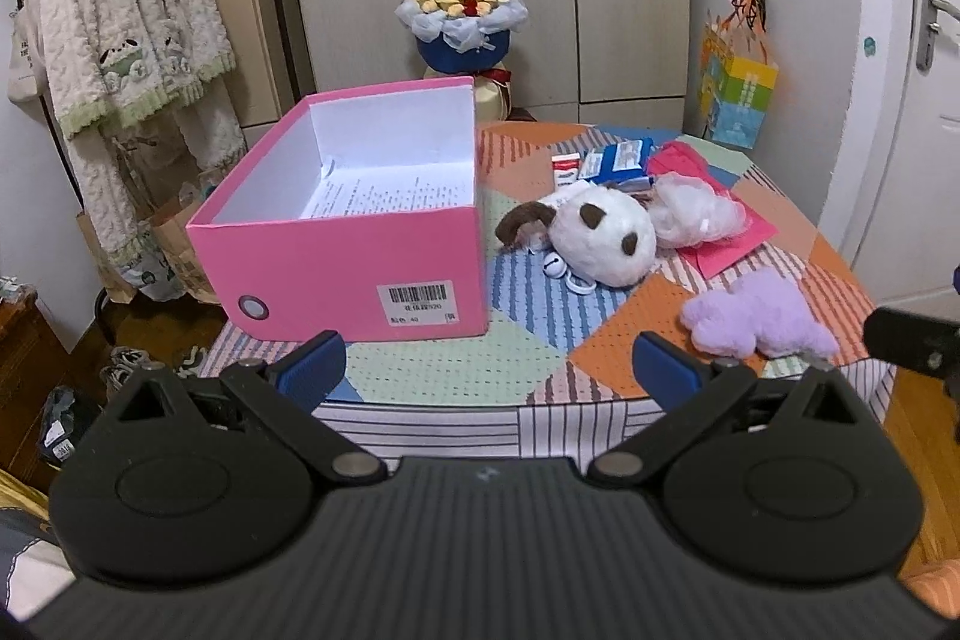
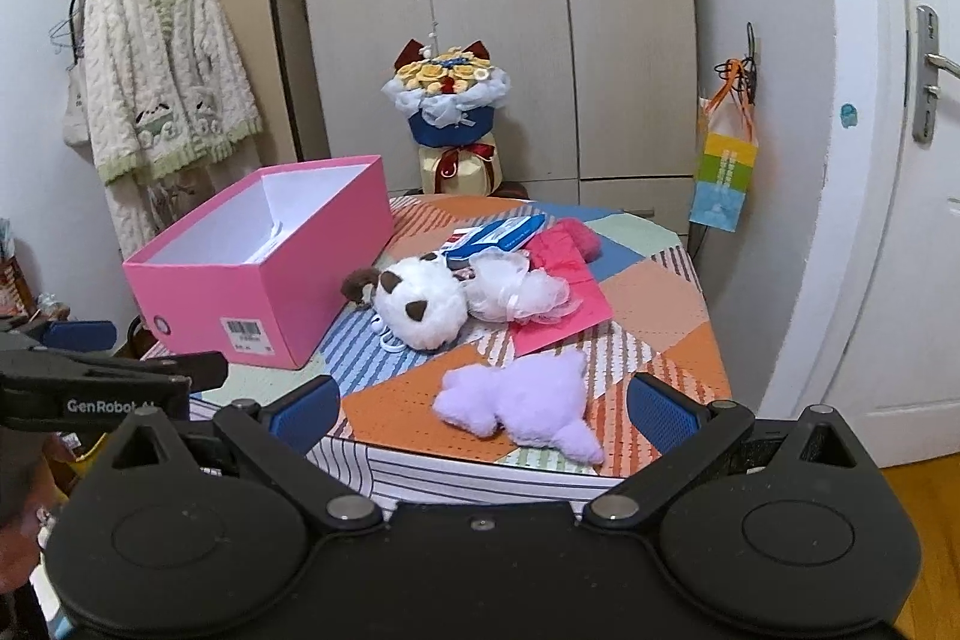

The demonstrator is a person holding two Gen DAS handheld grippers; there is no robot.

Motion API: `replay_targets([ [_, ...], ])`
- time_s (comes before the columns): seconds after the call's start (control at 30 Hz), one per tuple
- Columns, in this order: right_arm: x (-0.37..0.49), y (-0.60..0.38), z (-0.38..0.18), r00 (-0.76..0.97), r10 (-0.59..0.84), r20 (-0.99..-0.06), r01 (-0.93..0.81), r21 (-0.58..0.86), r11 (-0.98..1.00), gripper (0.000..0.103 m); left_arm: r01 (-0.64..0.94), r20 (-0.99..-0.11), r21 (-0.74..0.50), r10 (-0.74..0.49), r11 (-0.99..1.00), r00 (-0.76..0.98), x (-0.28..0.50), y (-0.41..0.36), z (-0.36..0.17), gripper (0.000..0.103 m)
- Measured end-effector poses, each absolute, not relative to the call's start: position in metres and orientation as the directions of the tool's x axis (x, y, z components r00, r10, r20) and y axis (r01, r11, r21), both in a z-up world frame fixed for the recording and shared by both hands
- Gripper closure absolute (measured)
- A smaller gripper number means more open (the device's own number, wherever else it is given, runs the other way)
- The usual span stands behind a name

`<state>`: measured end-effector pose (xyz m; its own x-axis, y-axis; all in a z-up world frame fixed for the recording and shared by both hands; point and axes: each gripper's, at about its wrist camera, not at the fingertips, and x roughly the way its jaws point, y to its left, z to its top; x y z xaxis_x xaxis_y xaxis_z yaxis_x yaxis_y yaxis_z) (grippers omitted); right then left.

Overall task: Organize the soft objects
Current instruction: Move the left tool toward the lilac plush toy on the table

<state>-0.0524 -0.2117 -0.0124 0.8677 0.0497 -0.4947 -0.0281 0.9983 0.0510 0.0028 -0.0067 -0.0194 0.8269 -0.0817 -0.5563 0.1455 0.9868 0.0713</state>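
Both tongs hang wide open and empty before the near table edge — the left gripper (image 1: 489,370), "GenRobot" printed on its side, and the right gripper (image 2: 483,409). The purple plush (image 2: 523,409) lies near-right on the patchwork tablecloth (image 1: 528,346), the white dog plush (image 1: 600,238) mid-table. The pink box (image 1: 360,244) stands open at the left — its barcode label reads "40".

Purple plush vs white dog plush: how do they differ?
The purple plush is one plain colour; the white dog plush has brown ears and patches. The purple plush is flatter and lies at the table's near edge; the white dog plush is rounder and lies mid-table beside the pink box. Both are untouched.
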Motion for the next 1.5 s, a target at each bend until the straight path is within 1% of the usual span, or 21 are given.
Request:
replay_targets([
  [0.1, -0.055, -0.209, -0.012, 0.873, 0.008, -0.488, -0.010, -0.002, 1.000, 0.000, 0.150, -0.563, 0.070, -0.086, 0.986, 0.822, 0.003, -0.008, -0.020, 0.000],
  [0.23, -0.056, -0.212, -0.012, 0.871, 0.021, -0.490, -0.013, 0.019, 1.000, 0.000, 0.153, -0.565, 0.065, -0.090, 0.986, 0.820, 0.003, -0.009, -0.019, 0.000],
  [0.43, -0.059, -0.210, -0.010, 0.875, 0.018, -0.483, -0.016, 0.008, 1.000, 0.000, 0.153, -0.562, 0.066, -0.090, 0.986, 0.822, 0.002, -0.008, -0.019, 0.000],
  [0.57, -0.063, -0.209, -0.009, 0.883, 0.016, -0.468, -0.018, 0.000, 1.000, 0.000, 0.144, -0.546, 0.088, -0.073, 0.986, 0.834, -0.002, -0.007, -0.018, 0.000],
  [0.7, -0.067, -0.208, -0.009, 0.892, -0.011, -0.451, 0.002, -0.020, 1.000, 0.000, 0.115, -0.499, 0.123, -0.039, 0.986, 0.866, -0.009, -0.005, -0.019, 0.000],
  [1.0, -0.069, -0.204, -0.010, 0.892, -0.021, -0.451, 0.002, -0.042, 0.999, 0.000, 0.096, -0.500, 0.130, -0.018, 0.987, 0.866, -0.010, 0.006, -0.024, 0.000],
  [1.5, -0.073, -0.200, -0.008, 0.898, -0.021, -0.439, -0.007, -0.062, 0.998, 0.000, 0.112, -0.473, 0.139, -0.033, 0.984, 0.881, -0.018, 0.006, -0.019, 0.000],
])
